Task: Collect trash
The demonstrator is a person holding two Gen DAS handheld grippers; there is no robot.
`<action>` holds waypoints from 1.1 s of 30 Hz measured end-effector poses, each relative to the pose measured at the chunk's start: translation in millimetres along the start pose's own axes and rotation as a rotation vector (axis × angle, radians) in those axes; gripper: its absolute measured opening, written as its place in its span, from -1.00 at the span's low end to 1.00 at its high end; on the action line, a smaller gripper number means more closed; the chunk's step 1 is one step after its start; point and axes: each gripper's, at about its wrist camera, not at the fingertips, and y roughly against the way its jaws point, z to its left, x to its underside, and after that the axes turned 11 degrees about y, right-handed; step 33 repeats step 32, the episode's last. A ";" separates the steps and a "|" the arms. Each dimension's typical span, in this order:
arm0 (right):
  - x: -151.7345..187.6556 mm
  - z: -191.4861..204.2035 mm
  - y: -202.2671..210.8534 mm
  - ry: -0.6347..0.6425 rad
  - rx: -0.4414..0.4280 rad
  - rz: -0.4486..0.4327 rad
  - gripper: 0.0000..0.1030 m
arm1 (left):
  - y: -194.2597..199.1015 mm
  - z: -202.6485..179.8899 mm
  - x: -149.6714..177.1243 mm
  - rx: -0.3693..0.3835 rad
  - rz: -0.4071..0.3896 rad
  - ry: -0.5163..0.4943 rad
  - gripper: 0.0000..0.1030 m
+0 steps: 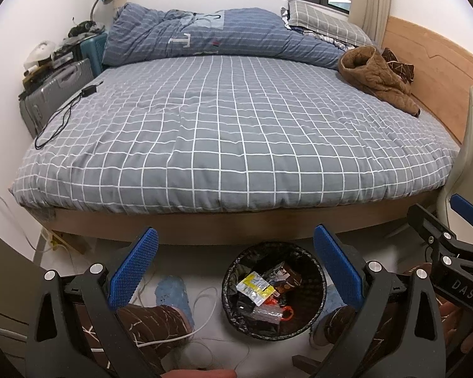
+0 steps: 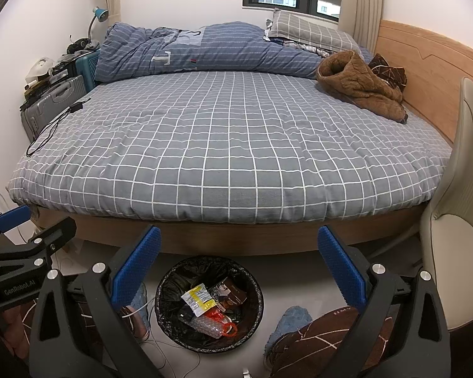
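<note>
A round black-lined trash bin (image 1: pixel 227 286) (image 2: pixel 164 286) stands on the floor in front of the bed. Inside lie a yellow-and-white wrapper (image 1: pixel 256 287) (image 2: pixel 198 299), a dark brown packet (image 2: pixel 228 291), clear bubble wrap (image 2: pixel 205 326) and red plastic bits (image 1: pixel 283 312). My left gripper (image 1: pixel 235 267) hangs open above the bin, nothing between its blue pads. My right gripper (image 2: pixel 239 266) is also open and empty, the bin just left of its middle. Each gripper shows at the edge of the other's view.
A bed with a grey checked cover (image 1: pixel 236 132) fills the view; a blue duvet (image 1: pixel 205 34), a brown jacket (image 1: pixel 375 75) and a black charger cable (image 1: pixel 60 116) lie on it. Suitcases (image 1: pixel 56 88) stand at left, a beige chair (image 2: pixel 457 252) at right. Blue slippers and white cables lie on the floor.
</note>
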 end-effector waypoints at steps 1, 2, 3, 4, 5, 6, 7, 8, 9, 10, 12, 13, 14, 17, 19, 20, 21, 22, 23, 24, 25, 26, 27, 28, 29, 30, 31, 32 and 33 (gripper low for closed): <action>0.0 0.0 0.1 0.000 0.000 0.000 0.85 | -0.1 0.3 0.1 0.000 0.001 0.000 0.89; -0.1 0.0 0.0 0.000 0.000 0.000 0.85 | -0.3 0.3 0.6 0.000 0.001 0.000 0.89; 0.2 0.2 -0.2 0.000 0.000 0.000 0.85 | -0.3 0.3 0.9 -0.001 0.001 -0.001 0.89; 0.5 0.5 -0.4 0.000 -0.001 0.000 0.85 | -0.3 0.4 1.0 -0.002 0.001 -0.001 0.89; 0.0 0.2 0.1 0.000 0.000 0.000 0.85 | -0.2 0.3 0.7 -0.001 0.000 0.000 0.89; 0.2 0.4 -0.1 0.000 0.000 0.000 0.85 | -0.3 0.2 0.7 -0.002 0.000 0.000 0.89; -0.1 0.3 0.1 0.000 0.000 0.000 0.85 | -0.3 0.3 0.7 -0.001 0.000 0.000 0.89; 0.3 0.7 0.0 0.002 -0.001 0.000 0.85 | -0.3 0.4 0.7 -0.001 0.001 0.000 0.89; 0.8 1.2 -0.2 0.003 -0.002 0.000 0.85 | -0.4 0.8 1.0 0.000 0.003 0.002 0.89; 1.2 1.5 -0.3 0.003 -0.002 0.000 0.85 | -0.7 1.0 1.0 0.000 0.003 0.003 0.89; 0.9 1.5 -0.3 0.002 -0.002 0.001 0.85 | -0.9 0.8 1.7 -0.007 0.002 0.001 0.89; 1.0 1.5 -0.3 0.001 -0.002 0.001 0.85 | -1.1 0.4 2.2 -0.007 0.001 0.000 0.89; 0.5 1.0 -0.3 0.002 -0.002 0.001 0.85 | -1.3 0.3 2.0 -0.004 0.003 0.002 0.89; 0.9 1.3 -0.3 0.002 -0.001 0.001 0.85 | -1.9 -1.6 1.2 -0.001 0.000 -0.004 0.89; 1.1 1.4 -0.5 0.001 -0.002 0.000 0.85 | -1.5 -1.8 0.8 0.003 -0.005 -0.004 0.89; 1.6 2.2 -0.6 0.002 -0.001 0.000 0.85 | -1.4 -1.4 0.8 0.011 -0.006 -0.001 0.89; 0.9 1.5 -0.5 0.004 -0.001 -0.001 0.85 | -1.4 -1.2 0.7 0.014 -0.005 0.001 0.89; 1.1 2.3 -0.4 0.007 0.000 -0.002 0.85 | -1.4 -0.1 0.9 0.017 -0.004 0.002 0.89; 1.5 2.1 0.1 0.008 0.001 -0.005 0.85 | -1.7 0.0 0.7 0.018 -0.004 0.001 0.89; 1.8 2.6 0.0 0.007 0.002 -0.007 0.85 | -1.9 0.6 0.5 0.013 -0.004 0.003 0.89; 2.4 2.7 -0.1 0.005 0.000 -0.007 0.85 | -2.4 0.5 0.2 0.010 -0.003 0.006 0.89; 2.4 2.4 -0.7 0.004 -0.001 -0.007 0.85 | -3.2 1.5 -0.4 0.010 0.001 0.010 0.89; 2.8 2.8 -0.8 0.004 -0.001 -0.008 0.85 | -3.5 3.1 -1.1 0.009 -0.001 0.015 0.89; 3.3 3.2 -0.8 0.005 -0.001 -0.009 0.85 | -3.5 4.6 -1.3 0.010 -0.004 0.020 0.89; 2.3 2.5 -0.8 0.004 -0.003 -0.008 0.85 | -3.6 5.3 -1.4 0.013 -0.003 0.022 0.89; 2.5 2.7 -1.1 0.005 -0.003 -0.009 0.85 | -3.7 5.9 -1.3 0.014 -0.001 0.024 0.89; 2.6 2.7 -1.4 0.004 -0.003 -0.009 0.85 | -3.8 5.9 -1.4 0.012 -0.002 0.023 0.89; 2.0 2.4 -1.2 0.003 -0.004 -0.008 0.85 | -3.9 5.6 -1.0 0.009 -0.003 0.020 0.89; 2.0 2.4 -1.2 0.003 -0.004 -0.008 0.85 | -3.9 5.6 -1.0 0.009 -0.003 0.020 0.89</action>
